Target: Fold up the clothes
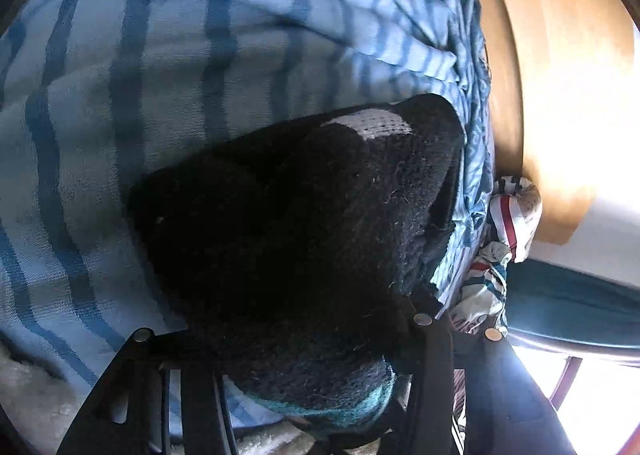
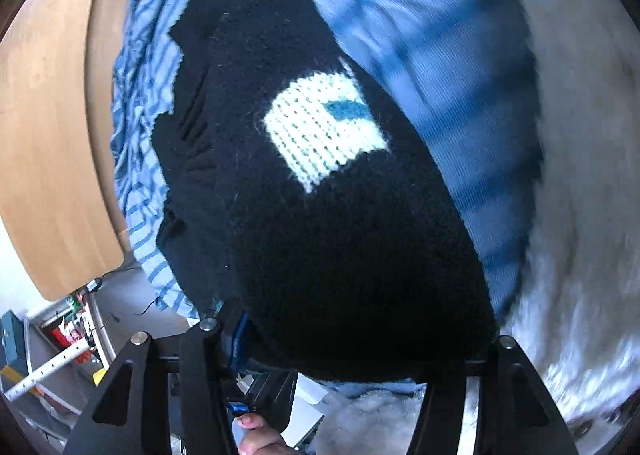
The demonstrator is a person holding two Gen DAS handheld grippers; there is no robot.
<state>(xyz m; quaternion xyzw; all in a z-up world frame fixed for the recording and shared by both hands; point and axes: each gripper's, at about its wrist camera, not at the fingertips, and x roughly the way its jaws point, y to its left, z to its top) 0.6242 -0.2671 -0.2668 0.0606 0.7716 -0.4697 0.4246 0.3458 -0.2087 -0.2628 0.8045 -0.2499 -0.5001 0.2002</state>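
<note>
both tools, left tool (image 1: pixel 280 367) and right tool (image 2: pixel 352 359), angled downward, jaws partly spread around bunched black knit

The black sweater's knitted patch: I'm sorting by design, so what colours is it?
White with a small teal-blue mark, on the black sweater; clearest in the right wrist view.

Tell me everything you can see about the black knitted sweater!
The black sweater is thick, fuzzy knit wool with a white knitted patch bearing a small blue mark. A teal stripe shows near one edge in the left wrist view. It hangs bunched and folded over above a blue-and-white striped cloth. The left gripper and right gripper each have a bunch of it between their fingers.
</note>
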